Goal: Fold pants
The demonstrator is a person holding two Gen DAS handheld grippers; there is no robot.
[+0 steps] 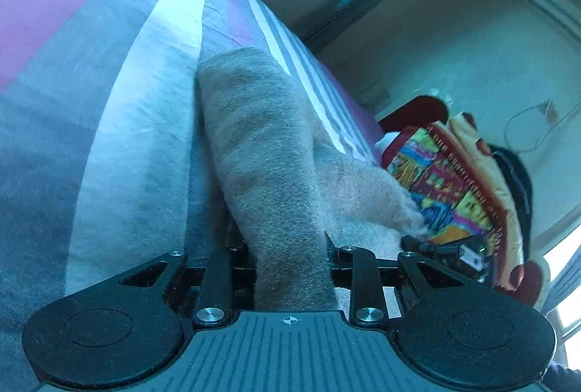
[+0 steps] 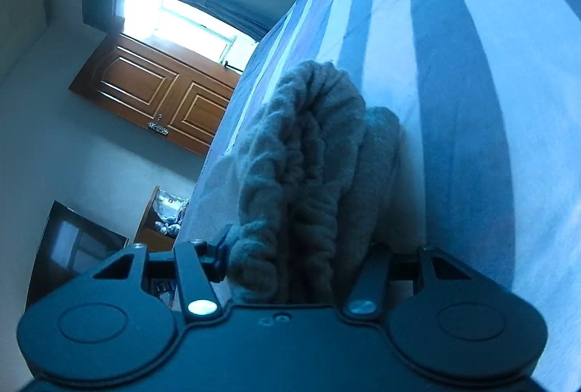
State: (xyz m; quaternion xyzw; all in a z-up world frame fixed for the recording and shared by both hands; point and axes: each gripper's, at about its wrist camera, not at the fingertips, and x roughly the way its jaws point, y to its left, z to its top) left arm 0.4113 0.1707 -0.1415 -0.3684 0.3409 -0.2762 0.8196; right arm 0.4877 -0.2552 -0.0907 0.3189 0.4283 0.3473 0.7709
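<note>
Grey-beige fleece pants lie on the striped bed sheet. In the left wrist view a long flat band of the pants runs from the sheet back between the jaws of my left gripper, which is shut on it; the cloth hides the fingertips. A second flap of the pants spreads to the right toward a colourful cushion. In the right wrist view the gathered elastic waistband is bunched in thick folds, and my right gripper is shut on that bundle just above the sheet. Its fingertips are buried in the fabric.
A bright patterned cushion with red trim lies at the bed's edge to the right of the left gripper. The right wrist view shows a brown panelled door, a dark screen and a small shelf beyond the bed's left edge.
</note>
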